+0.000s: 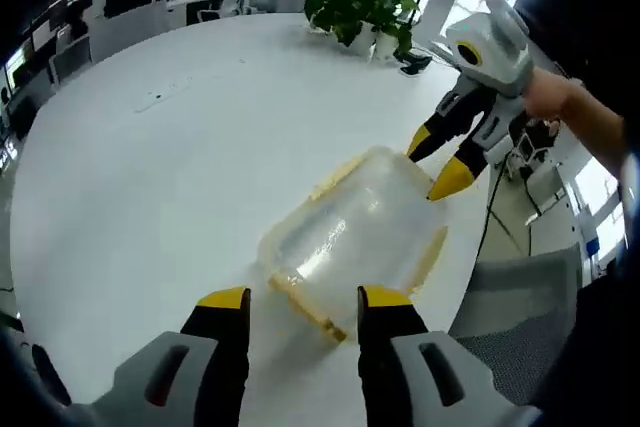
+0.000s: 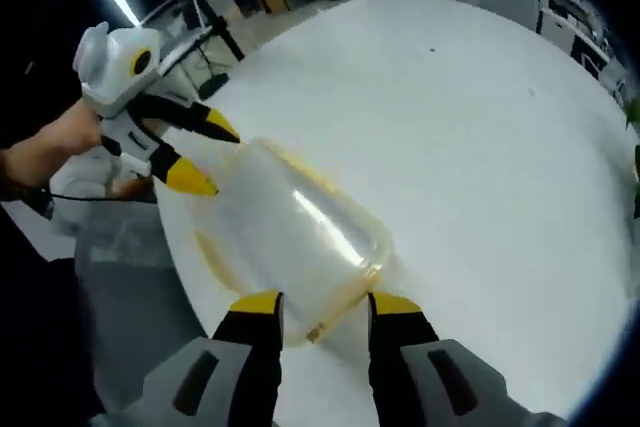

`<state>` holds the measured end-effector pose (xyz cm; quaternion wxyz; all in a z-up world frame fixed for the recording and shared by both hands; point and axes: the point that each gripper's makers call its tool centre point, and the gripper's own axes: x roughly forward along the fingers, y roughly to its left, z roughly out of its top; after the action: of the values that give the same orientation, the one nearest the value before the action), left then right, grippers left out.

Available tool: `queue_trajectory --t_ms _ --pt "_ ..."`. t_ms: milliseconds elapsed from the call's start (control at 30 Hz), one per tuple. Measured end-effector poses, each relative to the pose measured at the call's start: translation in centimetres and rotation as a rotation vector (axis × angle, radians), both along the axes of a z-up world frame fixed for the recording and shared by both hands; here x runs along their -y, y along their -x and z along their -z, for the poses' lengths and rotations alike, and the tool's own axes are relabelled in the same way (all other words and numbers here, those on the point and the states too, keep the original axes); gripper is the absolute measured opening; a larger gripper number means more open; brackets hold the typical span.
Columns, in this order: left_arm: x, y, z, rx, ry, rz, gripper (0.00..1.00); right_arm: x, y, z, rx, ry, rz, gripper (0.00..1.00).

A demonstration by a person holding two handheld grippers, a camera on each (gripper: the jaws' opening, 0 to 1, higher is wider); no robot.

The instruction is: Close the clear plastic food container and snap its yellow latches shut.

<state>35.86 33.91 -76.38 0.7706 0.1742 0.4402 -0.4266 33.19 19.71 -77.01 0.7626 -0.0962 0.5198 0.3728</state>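
Left gripper (image 1: pixel 303 297) has its jaws spread at one end of the clear plastic food container with yellow latches (image 1: pixel 352 232), which lies on the round white table (image 1: pixel 150 167); the right gripper (image 2: pixel 324 302), spread too, faces the opposite end. Green potted plants (image 1: pixel 360 9) show in the left gripper view. The latches are too blurred to judge.

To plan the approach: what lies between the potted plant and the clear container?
In the left gripper view, only bare white table lies between the potted plant and the clear container.

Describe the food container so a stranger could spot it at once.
On the big round white table, look near the edge, between the two yellow-tipped grippers. There lies the clear plastic food container, a rounded box with yellow latches along its rim. Nothing else nearby is transparent.
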Motion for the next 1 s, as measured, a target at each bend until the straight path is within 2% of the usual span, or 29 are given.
queue_trajectory --t_ms 67,233,267,333,367,433,633,700,900,1000 --pt "0.2 0.1 -0.1 0.013 -0.015 0.015 0.41 0.0 -0.2 -0.1 0.037 0.026 -0.046 0.34" --pt "0.5 0.3 -0.3 0.047 -0.054 0.102 0.35 0.1 -0.1 -0.1 0.053 0.06 -0.1 0.34" --pt "0.6 0.4 -0.6 0.059 -0.062 0.132 0.34 0.4 0.0 -0.3 0.065 0.084 -0.145 0.33" --pt "0.8 0.3 -1.1 0.07 -0.056 0.144 0.34 0.6 0.1 -0.6 0.1 0.124 -0.225 0.3" --pt "1.0 0.3 -1.4 0.075 -0.045 0.158 0.34 0.2 0.2 -0.9 0.131 0.11 -0.284 0.3" --pt "1.4 0.1 -1.9 0.084 -0.033 0.165 0.34 -0.1 0.3 -1.4 0.133 0.091 -0.292 0.3" --pt "3.7 0.8 -2.6 0.122 0.005 0.312 0.32 -1.1 0.0 -2.1 0.154 0.043 -0.345 0.29" --pt "4.2 1.0 -2.7 0.124 0.011 0.326 0.31 -2.2 -0.2 -2.5 0.202 0.008 -0.415 0.29" --pt "5.2 1.4 -2.0 0.112 0.001 0.393 0.23 -3.9 -0.5 -2.5 0.196 0.014 -0.447 0.26" --pt "5.8 2.0 -1.9 0.101 0.016 0.437 0.23 -4.7 -0.4 -2.3 0.191 0.011 -0.468 0.28"
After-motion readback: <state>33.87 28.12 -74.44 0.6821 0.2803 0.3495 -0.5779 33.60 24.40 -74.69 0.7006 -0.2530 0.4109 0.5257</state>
